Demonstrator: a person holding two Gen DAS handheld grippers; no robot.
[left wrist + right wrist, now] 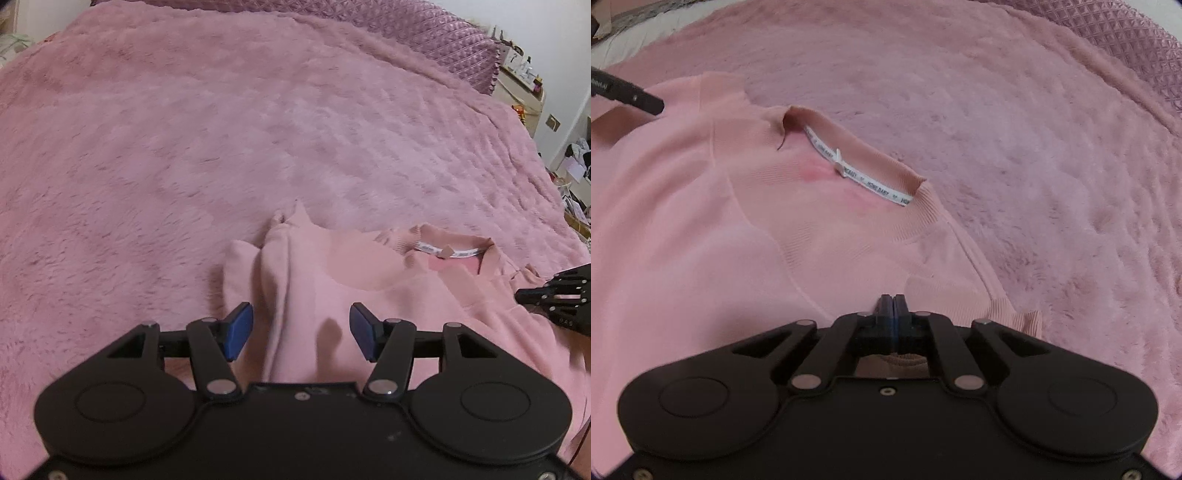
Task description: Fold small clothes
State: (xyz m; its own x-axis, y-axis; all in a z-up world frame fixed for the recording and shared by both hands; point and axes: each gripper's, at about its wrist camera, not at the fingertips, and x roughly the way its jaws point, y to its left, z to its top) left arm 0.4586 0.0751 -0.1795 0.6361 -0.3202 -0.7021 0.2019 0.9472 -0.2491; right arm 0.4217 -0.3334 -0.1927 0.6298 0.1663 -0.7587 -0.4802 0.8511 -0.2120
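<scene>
A small pink sweatshirt [369, 266] lies flat on the pink fluffy blanket [221, 147], collar with a white label [450, 253] at the far side. My left gripper [301, 330] is open, its blue pads [240, 330] either side of a bunched ridge of the shirt's left sleeve. In the right wrist view the shirt [720, 221] fills the left half, its collar label [857, 173] ahead. My right gripper [894, 306] is shut on a fold of the shirt's cloth by its right sleeve cuff [1015, 314]. The right gripper also shows in the left wrist view [554, 295].
A quilted purple bedspread [424, 40] lies at the bed's far edge. A shelf with clutter [524, 74] stands beyond the bed at right. The left gripper's finger [628, 92] shows at the far left of the right wrist view.
</scene>
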